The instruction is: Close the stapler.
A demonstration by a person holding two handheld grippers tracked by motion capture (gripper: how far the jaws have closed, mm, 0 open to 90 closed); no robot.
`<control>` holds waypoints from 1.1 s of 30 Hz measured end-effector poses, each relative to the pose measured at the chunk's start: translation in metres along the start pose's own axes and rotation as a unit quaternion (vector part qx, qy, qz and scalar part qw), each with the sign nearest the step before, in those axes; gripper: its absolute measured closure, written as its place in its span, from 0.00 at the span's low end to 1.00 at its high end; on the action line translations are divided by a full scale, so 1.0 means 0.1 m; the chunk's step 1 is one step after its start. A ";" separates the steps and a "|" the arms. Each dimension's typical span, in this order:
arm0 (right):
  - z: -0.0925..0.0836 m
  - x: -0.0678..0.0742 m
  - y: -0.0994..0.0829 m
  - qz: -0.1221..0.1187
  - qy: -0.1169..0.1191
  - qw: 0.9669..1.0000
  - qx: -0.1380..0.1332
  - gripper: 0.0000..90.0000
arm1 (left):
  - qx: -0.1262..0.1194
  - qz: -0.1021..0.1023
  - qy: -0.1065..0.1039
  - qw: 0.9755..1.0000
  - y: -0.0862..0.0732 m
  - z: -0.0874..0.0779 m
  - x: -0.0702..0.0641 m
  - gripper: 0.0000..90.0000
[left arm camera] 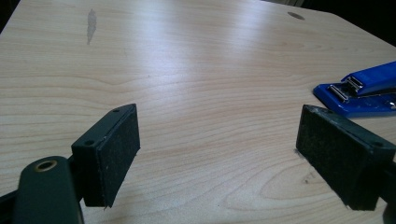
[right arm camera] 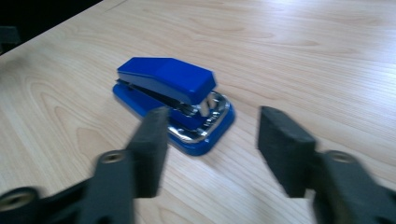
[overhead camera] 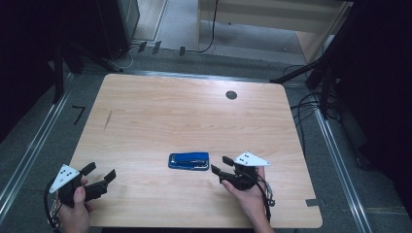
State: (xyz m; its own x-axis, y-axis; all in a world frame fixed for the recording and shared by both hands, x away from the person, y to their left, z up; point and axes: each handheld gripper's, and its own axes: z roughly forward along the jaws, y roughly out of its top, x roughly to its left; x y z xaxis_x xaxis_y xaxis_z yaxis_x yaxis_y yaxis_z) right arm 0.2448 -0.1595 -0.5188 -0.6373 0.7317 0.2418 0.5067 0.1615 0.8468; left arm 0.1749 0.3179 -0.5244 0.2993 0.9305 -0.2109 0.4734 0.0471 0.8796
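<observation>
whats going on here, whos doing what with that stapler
A person sits at a wooden table with a claw in each hand. A blue stapler lies flat near the middle of the table, with nothing gripping it. The right claw is open just beside the stapler's right end, and its pads are not touching it. The left claw is also open, near the table's front left corner, well away from the stapler.
</observation>
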 end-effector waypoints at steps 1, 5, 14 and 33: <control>-0.03 -0.02 0.00 0.002 -0.003 1.000 -0.001 0.37 | 0.000 0.000 -0.001 1.000 0.00 0.00 0.00 0.15; -0.14 -0.10 -0.01 0.017 -0.012 1.000 -0.011 0.22 | 0.000 0.001 -0.003 1.000 0.00 0.00 0.00 0.15; -0.38 -0.28 -0.10 0.032 -0.034 0.999 -0.010 0.00 | 0.001 0.002 -0.003 1.000 0.00 0.00 0.00 0.15; -0.91 -0.68 -0.39 0.058 -0.082 0.995 -0.021 0.02 | 0.006 0.005 -0.001 1.000 0.00 0.01 -0.01 0.15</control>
State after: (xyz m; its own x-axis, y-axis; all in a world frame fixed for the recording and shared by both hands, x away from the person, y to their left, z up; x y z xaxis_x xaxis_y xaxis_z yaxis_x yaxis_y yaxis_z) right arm 0.2162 -0.2756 -0.5250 -0.4711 0.8421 0.2625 0.5446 0.0436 0.8376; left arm 0.1756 0.3169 -0.5244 0.3050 0.9305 -0.2030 0.4795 0.0341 0.8769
